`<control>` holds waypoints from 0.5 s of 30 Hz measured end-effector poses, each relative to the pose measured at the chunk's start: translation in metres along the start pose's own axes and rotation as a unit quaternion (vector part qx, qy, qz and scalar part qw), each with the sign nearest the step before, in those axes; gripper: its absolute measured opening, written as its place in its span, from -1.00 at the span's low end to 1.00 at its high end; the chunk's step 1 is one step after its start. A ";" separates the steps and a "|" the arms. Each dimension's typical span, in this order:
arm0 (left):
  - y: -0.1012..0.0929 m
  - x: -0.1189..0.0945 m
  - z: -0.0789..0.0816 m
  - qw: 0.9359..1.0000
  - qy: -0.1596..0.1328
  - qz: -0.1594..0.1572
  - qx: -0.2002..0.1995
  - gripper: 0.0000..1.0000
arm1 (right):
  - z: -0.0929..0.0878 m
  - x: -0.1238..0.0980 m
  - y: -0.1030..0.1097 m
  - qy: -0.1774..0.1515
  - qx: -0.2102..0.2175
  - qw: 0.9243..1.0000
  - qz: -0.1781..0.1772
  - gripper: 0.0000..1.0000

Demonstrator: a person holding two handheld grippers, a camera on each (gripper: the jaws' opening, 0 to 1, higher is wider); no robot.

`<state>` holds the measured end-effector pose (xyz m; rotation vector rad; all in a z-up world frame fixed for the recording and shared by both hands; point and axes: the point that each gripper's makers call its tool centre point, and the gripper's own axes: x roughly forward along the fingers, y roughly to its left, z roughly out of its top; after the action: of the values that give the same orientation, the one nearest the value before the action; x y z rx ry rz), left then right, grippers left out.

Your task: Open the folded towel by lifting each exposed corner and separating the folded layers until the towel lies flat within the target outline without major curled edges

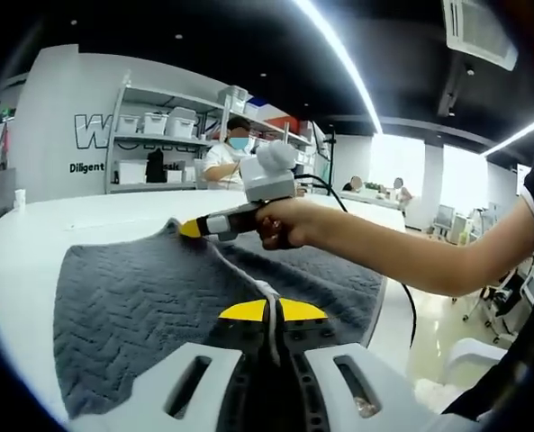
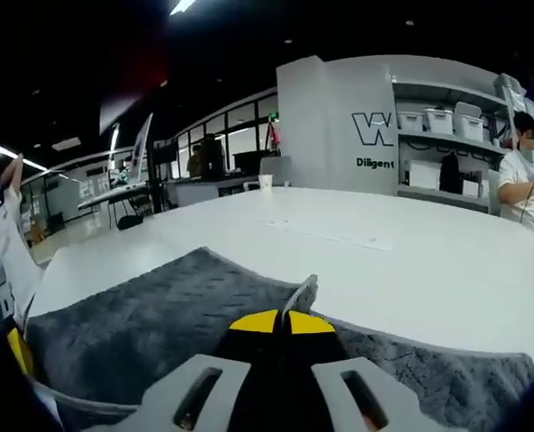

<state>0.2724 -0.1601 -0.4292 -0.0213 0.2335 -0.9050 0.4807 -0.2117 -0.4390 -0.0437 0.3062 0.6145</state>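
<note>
Towel (image 1: 140, 306): dark grey, zigzag-textured; spread on the white worktop (image 1: 32, 243), reaching its near edge in the left gripper view. In the right gripper view the towel (image 2: 149, 315) covers the near part of the worktop (image 2: 411, 261), and a far edge forms a corner pointing away.
Left gripper (image 1: 273, 310): yellow-tipped jaws closed together, pinching a thin raised fold of the towel edge between them.
Right gripper (image 2: 287, 319): yellow-tipped jaws closed on an upturned flap of the towel border, which stands up just beyond the tips. In the left gripper view the right gripper (image 1: 193, 229) lies low over the towel's far edge, its yellow tip at the fabric.
Hand (image 1: 280, 225): wraps the right gripper's handle; bare forearm runs off toward the right side.
Shelving (image 1: 158, 135): metal rack against a grey wall with lettering, carrying white bins.
Person at shelving (image 1: 226, 157): white top, standing beyond the worktop's far edge.
</note>
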 end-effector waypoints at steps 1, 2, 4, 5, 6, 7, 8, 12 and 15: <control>0.003 -0.003 0.002 1.000 -0.003 0.003 -0.002 -0.97 | 0.003 0.001 0.003 -0.003 -0.001 1.000 0.002 -1.00; 0.004 -0.004 0.002 1.000 -0.004 0.005 -0.003 -0.97 | 0.009 0.003 0.008 -0.013 -0.004 1.000 0.009 -1.00; 0.008 -0.010 0.005 1.000 -0.008 0.010 0.000 -0.97 | 0.017 0.007 0.015 -0.018 -0.006 1.000 0.017 -1.00; 0.011 -0.013 0.006 1.000 -0.010 0.015 0.001 -0.97 | 0.020 0.009 0.018 -0.022 -0.006 1.000 0.019 -1.00; 0.015 -0.017 0.007 1.000 -0.008 0.021 0.003 -0.97 | 0.023 0.012 0.021 -0.025 -0.007 0.999 0.021 -1.00; 0.017 -0.020 0.007 1.000 -0.007 0.026 0.006 -0.97 | 0.026 0.014 0.024 -0.028 -0.009 0.999 0.024 -1.00; 0.020 -0.023 0.008 0.999 -0.008 0.030 0.008 -0.97 | 0.029 0.017 0.028 -0.030 -0.010 0.999 0.028 -1.00; 0.036 -0.040 0.015 0.998 -0.021 0.061 0.001 -0.97 | 0.046 0.028 0.050 -0.050 -0.028 0.997 0.053 -1.00; 0.040 -0.045 0.016 0.997 -0.021 0.069 0.006 -0.98 | 0.052 0.034 0.059 -0.050 -0.030 0.996 0.061 -1.00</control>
<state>0.2802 -0.1010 -0.4095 -0.0122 0.1876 -0.7683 0.4871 -0.1373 -0.3966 -0.0528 0.1935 0.7438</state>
